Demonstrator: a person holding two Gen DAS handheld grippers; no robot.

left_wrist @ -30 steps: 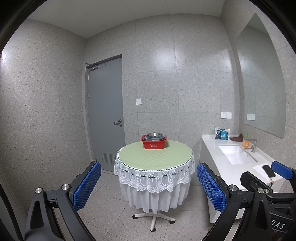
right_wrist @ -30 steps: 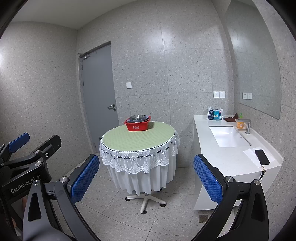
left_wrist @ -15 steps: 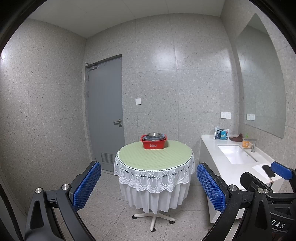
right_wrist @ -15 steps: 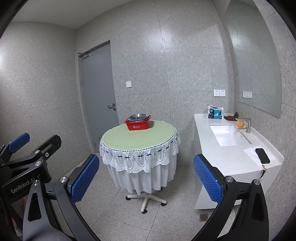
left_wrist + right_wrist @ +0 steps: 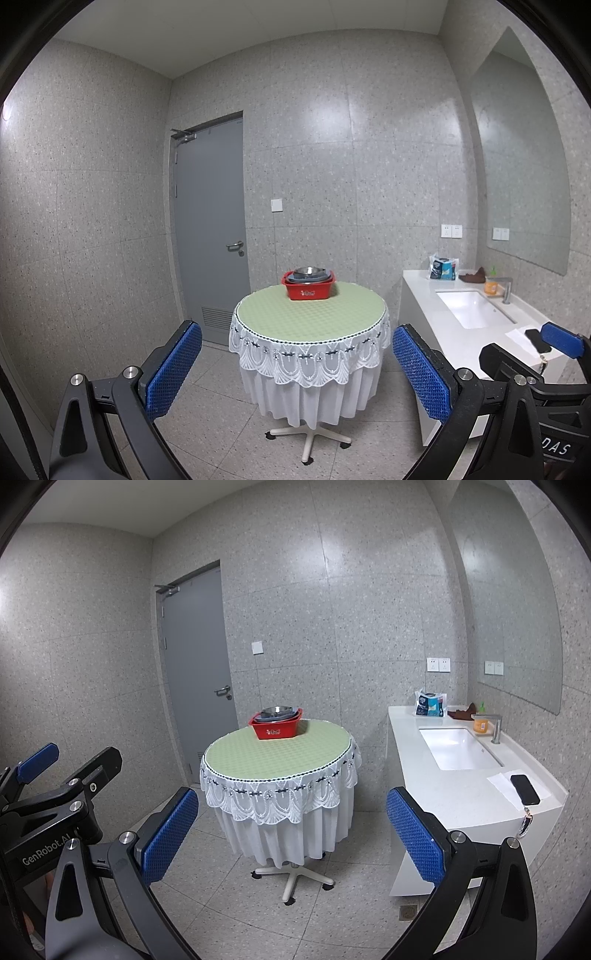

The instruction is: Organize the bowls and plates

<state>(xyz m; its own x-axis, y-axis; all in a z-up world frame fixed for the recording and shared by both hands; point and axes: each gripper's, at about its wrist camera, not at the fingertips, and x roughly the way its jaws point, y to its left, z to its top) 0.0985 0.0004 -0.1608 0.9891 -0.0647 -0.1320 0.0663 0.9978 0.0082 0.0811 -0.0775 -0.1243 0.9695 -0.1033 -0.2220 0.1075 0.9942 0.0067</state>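
A red plastic basin (image 5: 308,287) (image 5: 276,726) stands at the far side of a round table with a green cloth (image 5: 312,314) (image 5: 277,753). Stacked grey plates and a metal bowl (image 5: 308,272) (image 5: 276,711) sit inside it. My left gripper (image 5: 295,369) is open and empty, held in the air well short of the table. My right gripper (image 5: 290,836) is also open and empty, beside the left one, equally far from the table.
A white counter with a sink (image 5: 472,308) (image 5: 458,753) runs along the right wall, holding a tissue pack (image 5: 430,704), a faucet (image 5: 495,723) and a phone (image 5: 524,789). A grey door (image 5: 210,229) is at the back left. Tiled floor lies around the table's wheeled base (image 5: 291,877).
Both views have shifted only slightly; the table sits marginally differently in the right wrist view. Both grippers stay open and empty.
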